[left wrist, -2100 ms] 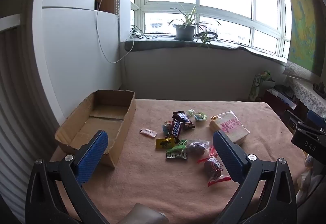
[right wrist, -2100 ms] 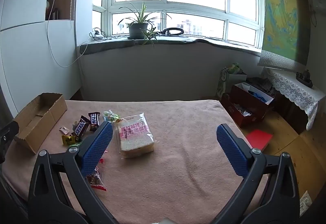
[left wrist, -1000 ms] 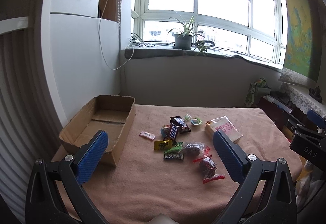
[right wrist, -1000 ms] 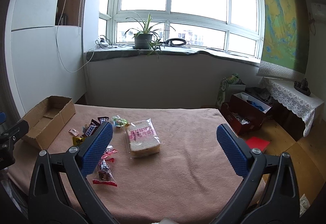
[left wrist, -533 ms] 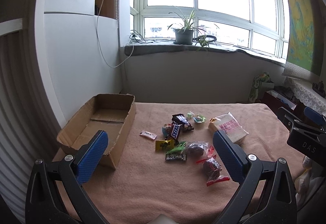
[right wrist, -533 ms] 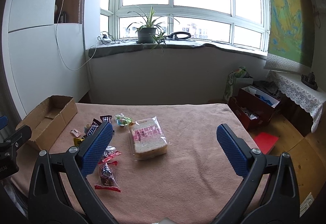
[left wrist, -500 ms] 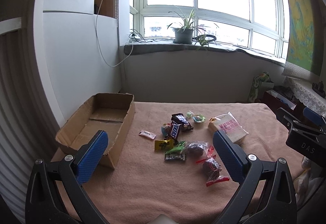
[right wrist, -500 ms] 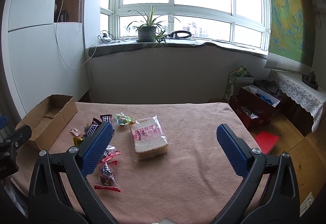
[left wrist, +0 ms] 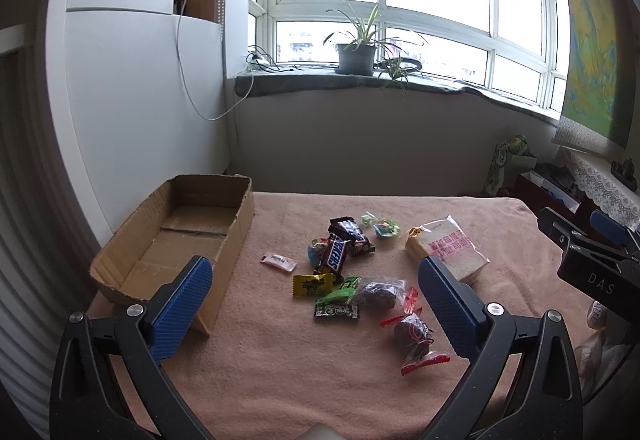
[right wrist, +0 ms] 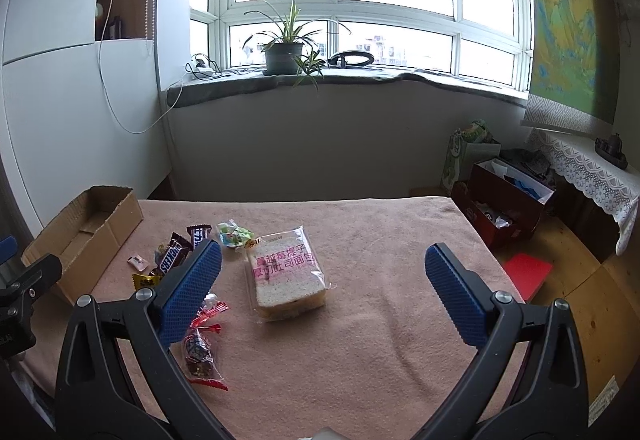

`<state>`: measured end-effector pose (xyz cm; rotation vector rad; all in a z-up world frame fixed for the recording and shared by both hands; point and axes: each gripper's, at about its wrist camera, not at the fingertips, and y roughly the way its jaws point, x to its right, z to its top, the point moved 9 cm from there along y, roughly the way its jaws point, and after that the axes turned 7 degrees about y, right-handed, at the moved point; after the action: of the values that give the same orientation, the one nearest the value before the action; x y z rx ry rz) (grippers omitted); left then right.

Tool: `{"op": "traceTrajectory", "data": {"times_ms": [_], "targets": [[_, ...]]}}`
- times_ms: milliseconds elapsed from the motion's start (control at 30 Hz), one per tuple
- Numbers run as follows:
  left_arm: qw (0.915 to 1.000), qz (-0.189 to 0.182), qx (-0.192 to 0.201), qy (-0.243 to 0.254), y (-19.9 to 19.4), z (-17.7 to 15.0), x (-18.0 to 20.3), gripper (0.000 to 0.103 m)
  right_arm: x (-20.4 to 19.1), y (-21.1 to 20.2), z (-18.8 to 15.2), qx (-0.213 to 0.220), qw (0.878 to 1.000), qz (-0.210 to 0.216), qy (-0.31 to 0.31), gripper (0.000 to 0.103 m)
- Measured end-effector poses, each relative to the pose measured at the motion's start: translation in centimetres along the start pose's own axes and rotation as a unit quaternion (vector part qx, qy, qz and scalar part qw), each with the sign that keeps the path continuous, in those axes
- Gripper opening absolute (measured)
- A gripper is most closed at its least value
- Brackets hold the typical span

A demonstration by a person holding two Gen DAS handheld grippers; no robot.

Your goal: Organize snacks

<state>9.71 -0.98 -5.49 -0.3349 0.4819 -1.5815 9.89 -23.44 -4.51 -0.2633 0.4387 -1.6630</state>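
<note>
My left tool (left wrist: 316, 306) hangs above the near edge of the table (left wrist: 280, 392), fingers spread wide with nothing between them. My right tool (right wrist: 320, 300) is likewise released and empty, held over the table's right half.

The snacks lie loose on the tan cloth in the middle. A bagged slice of bread (right wrist: 286, 272) with pink lettering lies flat, a little apart to the right of the rest. The Snickers bar (left wrist: 335, 254) rests against another dark chocolate bar (left wrist: 350, 236), with a yellow candy (left wrist: 312, 284) and a green packet (left wrist: 338, 296) just in front of them. A small white-pink sachet (left wrist: 277, 262) lies alone between the pile and the cardboard box (left wrist: 120, 240). Two clear red-ended bags of dark sweets (left wrist: 414, 332) lie nearest me. The box stands open and empty at the table's left edge.
</note>
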Motion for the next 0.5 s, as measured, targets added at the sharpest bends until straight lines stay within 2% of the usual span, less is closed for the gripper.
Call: {"op": "traceTrajectory", "data": {"times_ms": [500], "targets": [[0.9998,0.004,-0.008,-0.015,0.8,-0.2,-1.2,0.102,-0.5,-0.5,0.7,0.007,1.000,-0.013,-0.015,0.103]]}}
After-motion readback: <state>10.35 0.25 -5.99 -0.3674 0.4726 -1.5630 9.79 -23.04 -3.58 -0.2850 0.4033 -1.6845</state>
